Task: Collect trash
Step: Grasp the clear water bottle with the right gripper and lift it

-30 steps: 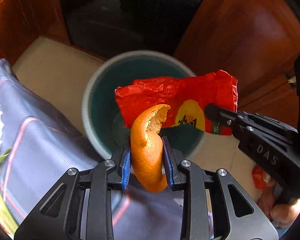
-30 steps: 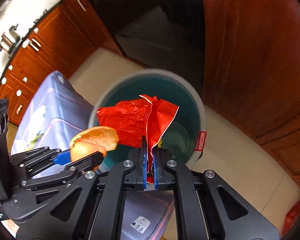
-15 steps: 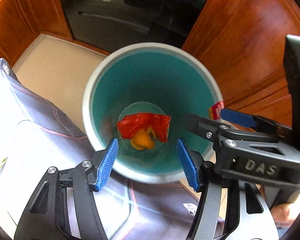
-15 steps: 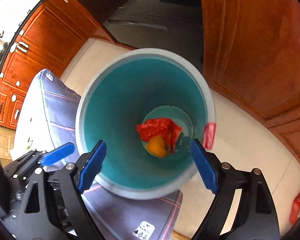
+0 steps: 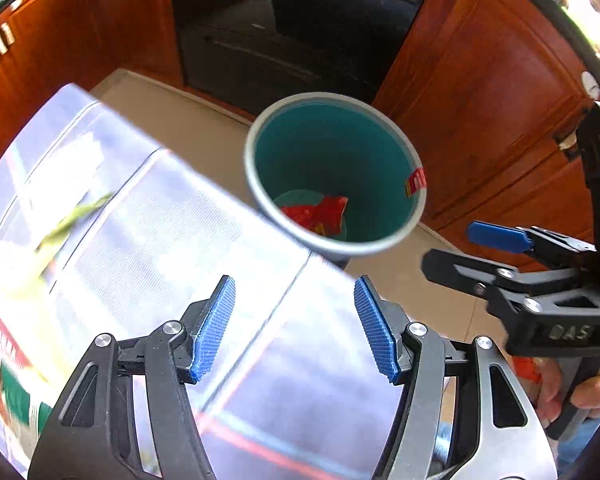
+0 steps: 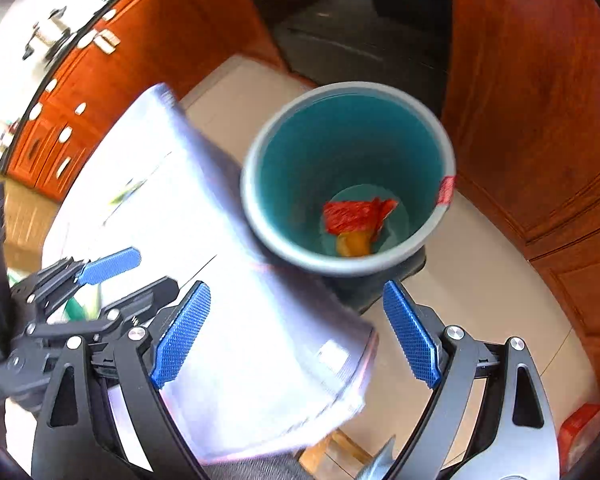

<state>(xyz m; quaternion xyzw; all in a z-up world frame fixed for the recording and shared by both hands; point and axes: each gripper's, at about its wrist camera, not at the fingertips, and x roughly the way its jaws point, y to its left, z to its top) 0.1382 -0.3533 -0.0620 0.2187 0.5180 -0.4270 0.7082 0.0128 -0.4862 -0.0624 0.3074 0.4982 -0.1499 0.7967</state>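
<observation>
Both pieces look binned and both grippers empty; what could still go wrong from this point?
1. The bin stands tight against the cloth-covered table; a low swing back by the open left gripper or right gripper might knock it.
2. Scraps on the cloth look blurred, so the next grasp could be misjudged.

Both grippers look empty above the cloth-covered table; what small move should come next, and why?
Probably swing the left gripper toward the green scrap on the pale tablecloth: the red wrapper and orange peel already lie in the teal bin.
</observation>
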